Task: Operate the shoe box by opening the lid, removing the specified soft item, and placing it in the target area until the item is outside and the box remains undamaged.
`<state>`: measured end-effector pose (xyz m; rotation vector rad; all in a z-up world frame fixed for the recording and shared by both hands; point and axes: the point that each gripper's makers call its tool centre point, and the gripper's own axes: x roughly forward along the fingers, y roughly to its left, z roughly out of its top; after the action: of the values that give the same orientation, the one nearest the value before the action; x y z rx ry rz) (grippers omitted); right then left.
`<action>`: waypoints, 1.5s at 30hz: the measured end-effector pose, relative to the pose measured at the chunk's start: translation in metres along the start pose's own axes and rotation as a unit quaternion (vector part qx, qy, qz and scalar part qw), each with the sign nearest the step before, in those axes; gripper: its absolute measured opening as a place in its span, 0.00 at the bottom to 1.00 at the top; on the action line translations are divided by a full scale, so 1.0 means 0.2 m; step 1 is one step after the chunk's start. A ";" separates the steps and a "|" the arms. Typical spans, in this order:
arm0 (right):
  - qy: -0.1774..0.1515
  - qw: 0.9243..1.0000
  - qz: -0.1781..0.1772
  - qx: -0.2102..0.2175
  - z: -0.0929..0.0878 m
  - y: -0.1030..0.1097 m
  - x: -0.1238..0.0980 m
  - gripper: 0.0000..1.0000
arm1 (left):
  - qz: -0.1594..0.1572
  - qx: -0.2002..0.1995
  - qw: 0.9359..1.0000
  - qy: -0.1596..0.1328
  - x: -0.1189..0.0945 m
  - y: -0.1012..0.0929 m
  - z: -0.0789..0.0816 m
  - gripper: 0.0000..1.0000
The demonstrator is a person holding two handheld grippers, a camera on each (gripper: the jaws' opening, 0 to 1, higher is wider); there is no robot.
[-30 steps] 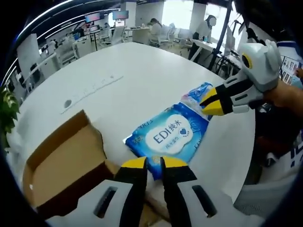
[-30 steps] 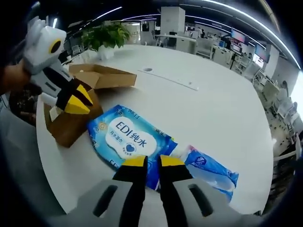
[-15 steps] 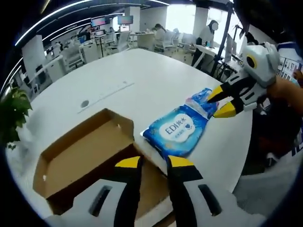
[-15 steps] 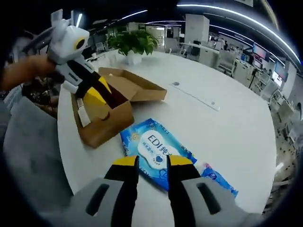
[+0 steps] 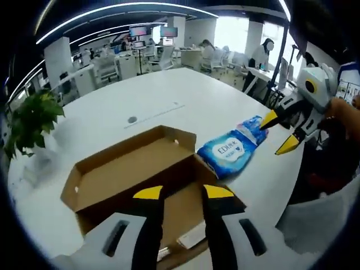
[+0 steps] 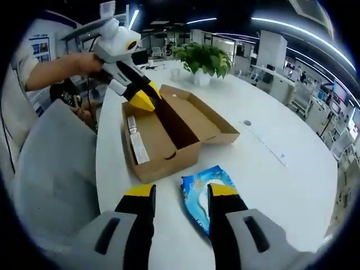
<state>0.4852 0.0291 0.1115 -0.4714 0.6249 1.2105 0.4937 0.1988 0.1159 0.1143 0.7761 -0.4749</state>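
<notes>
Both tools gape, holding nothing. The left tool (image 5: 177, 192) hangs over the open shoe box (image 5: 126, 174); the right tool (image 6: 181, 189) hangs above the blue wipes pack (image 6: 203, 194) lying on the white tabletop (image 6: 281, 180) beside the box. The right gripper view shows a white label strip (image 6: 136, 143) inside the box.

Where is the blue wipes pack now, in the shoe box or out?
Out. The blue wipes pack lies flat on the white table beside the open shoe box, free of both grippers.

Open cardboard shoe box (image 5: 135, 169), wipes pack (image 5: 229, 152) beside (flat)
</notes>
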 end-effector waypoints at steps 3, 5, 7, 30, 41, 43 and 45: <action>0.004 1.000 0.013 -0.015 0.03 0.04 0.02 0.39 | 0.007 -0.004 1.000 -0.002 -0.03 0.04 -0.03 0.28; 0.002 1.000 0.017 -0.018 0.06 0.06 0.03 0.39 | 0.014 -0.009 1.000 -0.001 -0.07 0.07 -0.06 0.30; 0.003 0.999 0.027 -0.023 0.09 0.09 0.04 0.41 | 0.021 -0.010 1.000 0.000 -0.10 0.10 -0.09 0.30; 0.065 0.988 0.112 -0.088 0.10 0.24 0.21 0.49 | 0.101 -0.088 0.991 -0.006 -0.45 0.53 -0.46 0.36; 0.089 0.979 0.147 -0.114 0.08 0.30 0.35 0.47 | 0.123 -0.120 0.985 0.003 -0.51 0.64 -0.67 0.40; 0.092 0.977 0.152 -0.118 0.09 0.31 0.38 0.47 | 0.119 -0.133 0.984 0.003 -0.50 0.64 -0.70 0.39; 0.093 0.975 0.157 -0.124 0.10 0.32 0.40 0.47 | 0.115 -0.143 0.983 0.001 -0.51 0.64 -0.71 0.38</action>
<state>0.4465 0.1181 0.0724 -0.7215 0.7292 1.5686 0.3974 0.3887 0.0754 -0.0641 0.8150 -0.1414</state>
